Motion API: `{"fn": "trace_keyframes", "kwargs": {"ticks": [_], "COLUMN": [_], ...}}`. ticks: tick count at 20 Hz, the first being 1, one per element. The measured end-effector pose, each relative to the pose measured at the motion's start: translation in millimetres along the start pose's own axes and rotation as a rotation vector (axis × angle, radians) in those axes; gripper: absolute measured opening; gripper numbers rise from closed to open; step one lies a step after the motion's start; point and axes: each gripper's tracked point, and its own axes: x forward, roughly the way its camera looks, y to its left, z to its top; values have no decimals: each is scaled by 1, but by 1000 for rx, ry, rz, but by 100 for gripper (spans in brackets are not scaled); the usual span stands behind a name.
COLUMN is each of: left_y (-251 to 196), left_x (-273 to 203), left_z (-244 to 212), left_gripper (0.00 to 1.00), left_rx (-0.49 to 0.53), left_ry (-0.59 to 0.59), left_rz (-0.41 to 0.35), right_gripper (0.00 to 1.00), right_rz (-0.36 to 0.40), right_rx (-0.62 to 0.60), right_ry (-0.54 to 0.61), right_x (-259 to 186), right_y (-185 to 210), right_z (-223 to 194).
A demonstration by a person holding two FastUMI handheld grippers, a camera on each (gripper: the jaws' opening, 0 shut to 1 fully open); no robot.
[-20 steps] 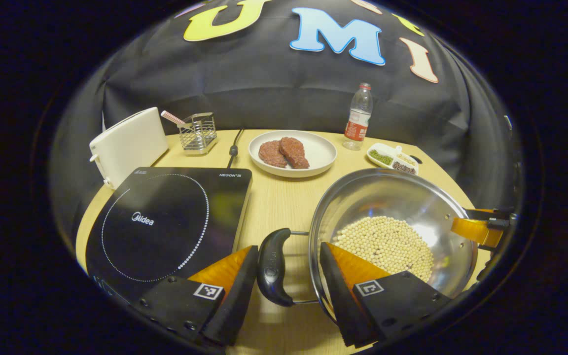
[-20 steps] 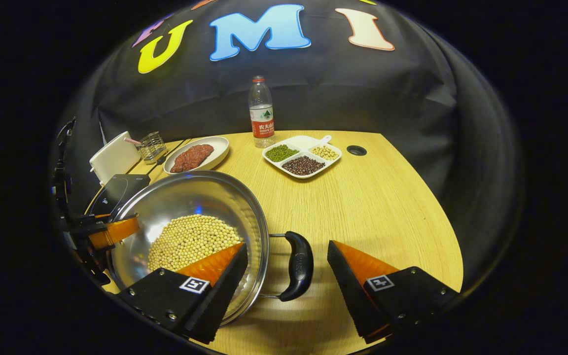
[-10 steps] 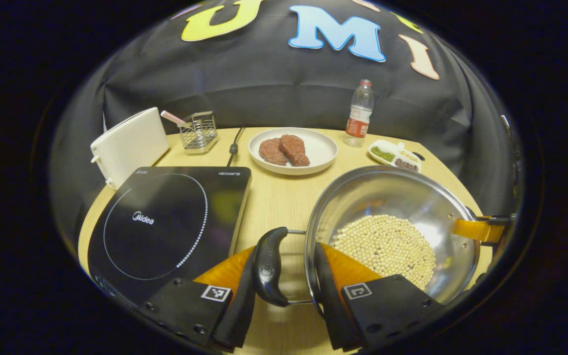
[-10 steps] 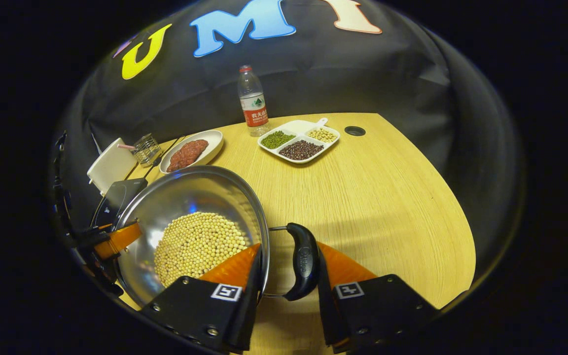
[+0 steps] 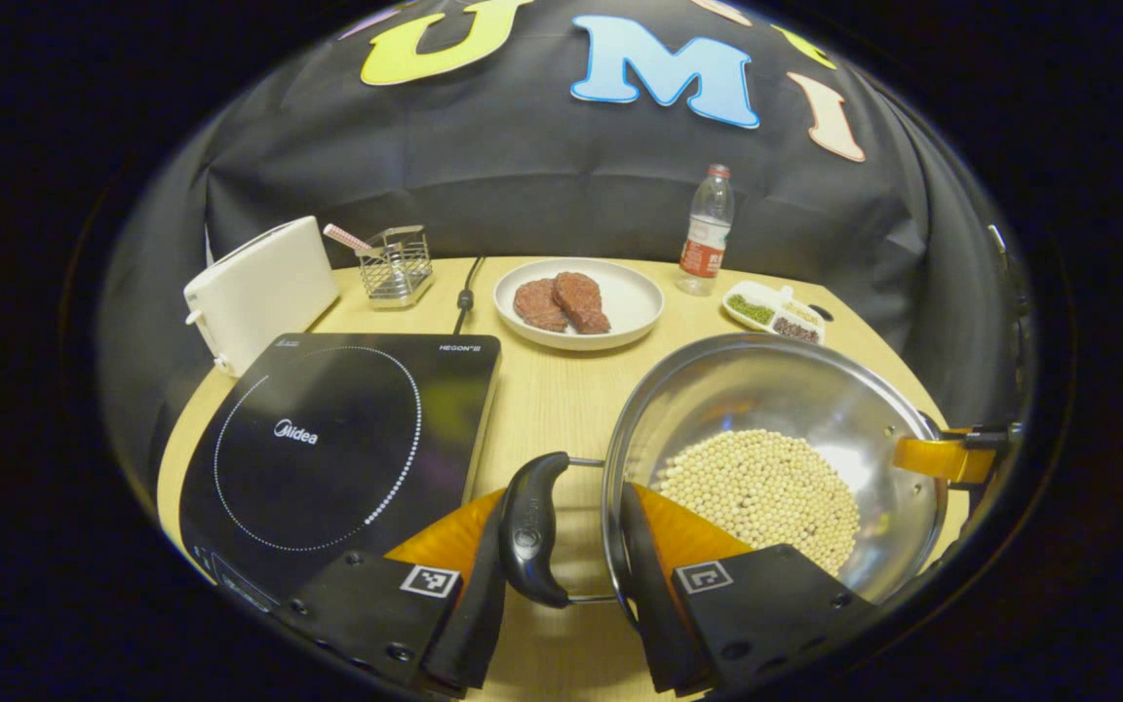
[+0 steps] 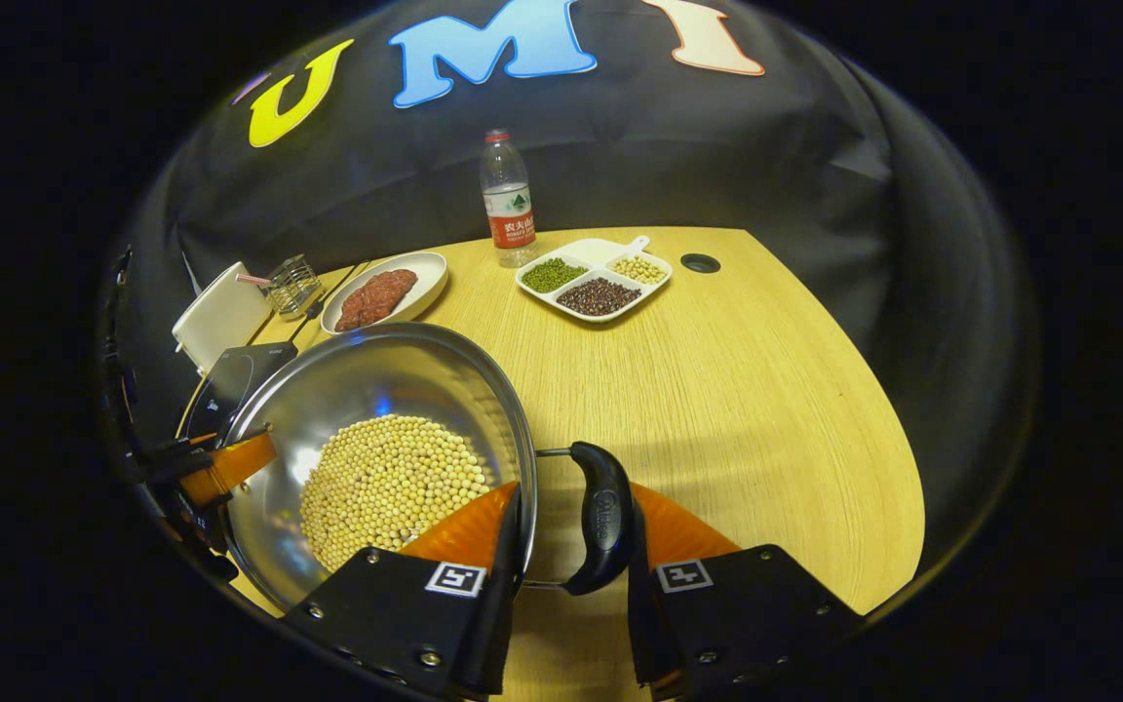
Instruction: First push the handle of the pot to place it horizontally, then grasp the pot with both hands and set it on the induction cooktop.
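Steel pot (image 5: 776,429) full of pale beans (image 5: 766,487) sits on the wooden table (image 5: 552,390), just beside the right edge of the black induction cooktop (image 5: 328,448), not on it. Pot has two black loop handles on opposite sides, both lying level.

Left gripper (image 5: 561,570) is at the pot's cooktop-side handle (image 5: 530,531): one finger outside the handle, the other inside the pot rim, jaws closed in on handle and pot wall together. Both seem to touch; contact looks firm.

Right gripper (image 6: 569,561) does the same at the far-side handle (image 6: 600,517): one finger in the pot against the rim, the other pressed on the handle's outer face, jaws clamped on it. In the left gripper view this gripper's finger shows at the pot's far rim.

Behind the pot, farther from the cooktop edge: white plate (image 5: 639,317) with two meat patties (image 5: 561,302), water bottle (image 5: 708,234), divided tray of beans (image 6: 596,283). Behind the cooktop: white toaster (image 5: 254,288), wire holder (image 5: 396,263), power cord (image 5: 464,288).
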Motion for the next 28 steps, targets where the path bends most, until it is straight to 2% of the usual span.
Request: {"fn": "trace_keyframes", "kwargs": {"ticks": [2,3,4,5,6,10,11,12,13,15,16,20,22,24,25,27,28], "left_y": [6,9,12,16,19,31,33,37,43,51,60,90,104,117,124,137,143], "left_x": [-3,-5,-8,-11,-13,-31,-40,-47,-51,-56,-57,-61,-63,-65,-64,-65,-65], "left_z": [8,12,15,19,22,38,42,44,46,49,47,49,50,51,51,51,51], "left_gripper": [70,66,70,63,66,66,63,66,62,62,66,66,62,66,63,66,62], "left_rx": [-6,-10,-8,-3,2,4,9,12,11,1,-3,-7,-16,-27,-29,-34,-37], "left_ry": [-14,-19,-27,-37,-43,-70,-76,-81,-86,-90,-90,-98,-103,-108,-111,-113,-114], "left_rz": [-12,-20,-27,-31,-34,-49,-49,-51,-53,-56,-57,-55,-57,-57,-56,-56,-57], "right_gripper": [49,49,49,49,49,49,49,49,49,49,49,49,49,49,49,49,49], "right_rz": [-14,-19,-26,-31,-35,-48,-48,-48,-47,-49,-50,-47,-45,-45,-44,-42,-42], "right_rx": [8,13,20,22,26,39,44,49,51,51,53,58,57,52,49,44,42], "right_ry": [-16,-22,-33,-40,-46,-65,-69,-72,-74,-75,-75,-74,-74,-75,-76,-79,-79], "right_x": [-18,-22,-25,-31,-35,-48,-49,-51,-53,-56,-57,-57,-56,-56,-55,-53,-53], "right_y": [8,8,11,17,21,38,43,49,55,66,72,98,112,125,130,142,148], "right_z": [2,3,6,7,9,13,14,15,16,15,15,14,15,16,17,18,19]}}
